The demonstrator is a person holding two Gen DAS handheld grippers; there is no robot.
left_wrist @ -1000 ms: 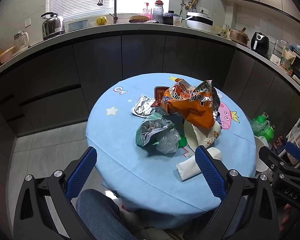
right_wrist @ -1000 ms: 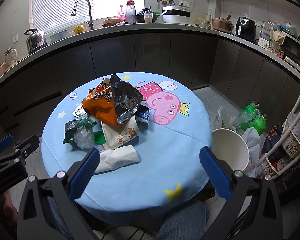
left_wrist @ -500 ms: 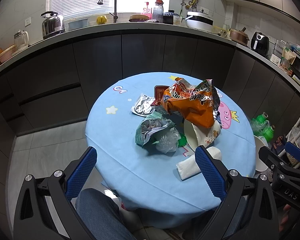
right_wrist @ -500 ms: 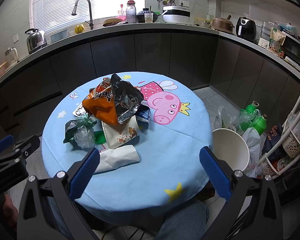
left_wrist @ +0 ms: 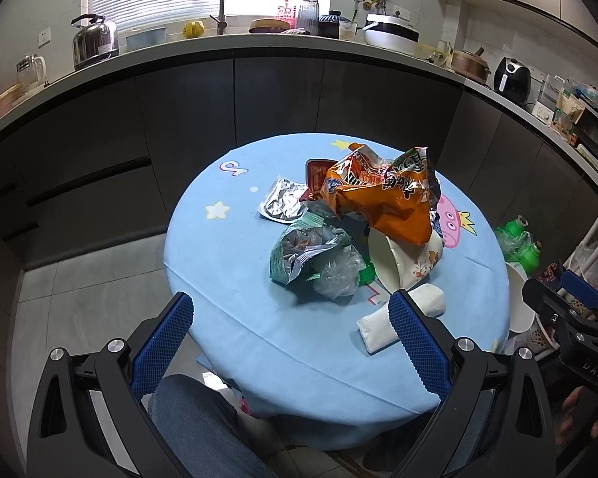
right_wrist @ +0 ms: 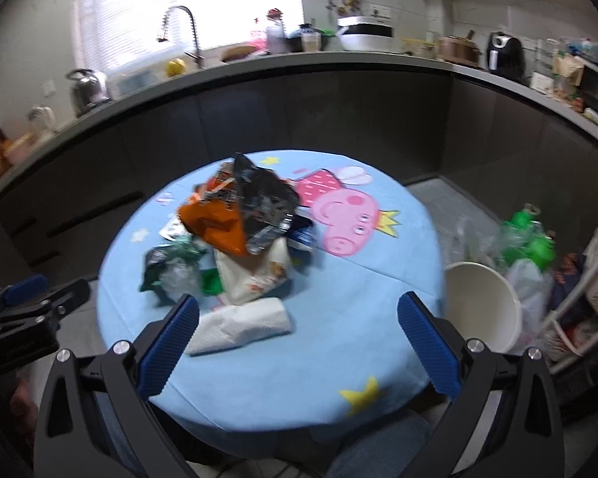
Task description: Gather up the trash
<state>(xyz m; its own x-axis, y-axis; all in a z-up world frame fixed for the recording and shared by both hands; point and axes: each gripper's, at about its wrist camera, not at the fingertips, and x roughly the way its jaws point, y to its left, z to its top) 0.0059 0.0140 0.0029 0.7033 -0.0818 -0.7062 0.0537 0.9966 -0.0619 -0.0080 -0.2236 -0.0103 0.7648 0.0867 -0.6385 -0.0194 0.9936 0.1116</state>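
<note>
A heap of trash lies on the round blue table (left_wrist: 227, 318) (right_wrist: 339, 342): an orange snack bag (left_wrist: 382, 199) (right_wrist: 215, 223), a green crumpled wrapper (left_wrist: 307, 255) (right_wrist: 171, 267), a silver foil pouch (left_wrist: 283, 203), a tipped paper cup (left_wrist: 402, 263) (right_wrist: 251, 279) and a folded white tissue (left_wrist: 378, 324) (right_wrist: 243, 322). My left gripper (left_wrist: 291, 342) hangs open over the table's near edge, holding nothing. My right gripper (right_wrist: 299, 342) is open too, its left finger close to the tissue. A white bin (right_wrist: 478, 310) (left_wrist: 518, 302) stands on the floor right of the table.
Green bottles in plastic bags (right_wrist: 530, 239) (left_wrist: 518, 239) sit beyond the bin, beside a white wire rack (right_wrist: 594, 290). Dark cabinets and a curved counter (left_wrist: 259, 44) with kettle, tap and appliances ring the table. A person's knee in jeans (left_wrist: 195, 422) shows below.
The right gripper has moved forward and tilted toward the table, blurring its view; the tissue now lies nearer its left finger. The left gripper has stayed still.
</note>
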